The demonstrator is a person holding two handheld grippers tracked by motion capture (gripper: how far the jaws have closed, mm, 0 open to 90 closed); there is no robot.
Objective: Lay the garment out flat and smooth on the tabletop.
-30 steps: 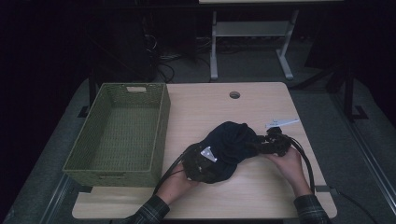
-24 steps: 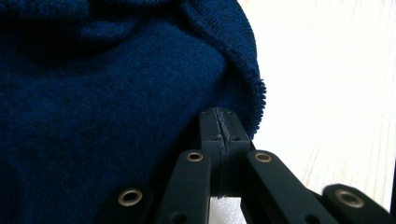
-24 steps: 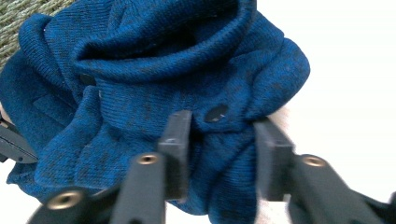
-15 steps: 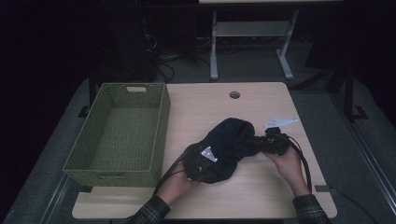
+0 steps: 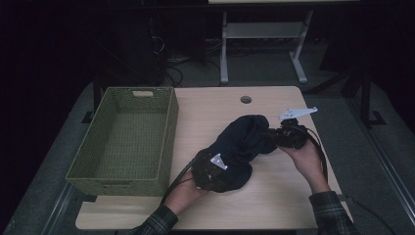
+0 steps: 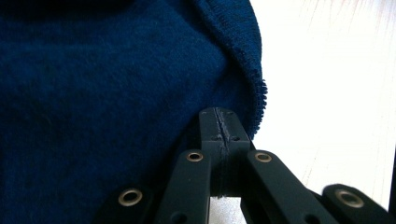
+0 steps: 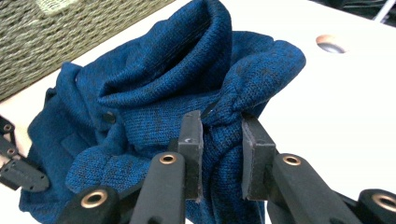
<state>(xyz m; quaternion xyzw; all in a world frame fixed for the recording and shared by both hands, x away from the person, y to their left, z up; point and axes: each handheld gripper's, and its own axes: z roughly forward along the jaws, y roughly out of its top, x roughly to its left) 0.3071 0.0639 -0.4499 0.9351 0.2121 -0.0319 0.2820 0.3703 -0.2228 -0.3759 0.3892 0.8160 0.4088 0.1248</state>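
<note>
While a dark blue knit garment [image 5: 243, 147] lies bunched on the table [image 5: 274, 205] beside a green basket [image 5: 122, 142] | right gripper [image 7: 219, 154] jaws, just closing, pinch its fold | left gripper [image 6: 219, 128] jaws together, cloth edge alongside.

You face a pale wooden table [image 5: 235, 205] with a round cable hole [image 5: 245, 99] near its far edge. Beyond the table, a white metal stand [image 5: 262, 46] rests on grey floor [image 5: 337, 105], with tangled cables [image 5: 169, 61] to the stand's left. The room beyond lies dark.
</note>
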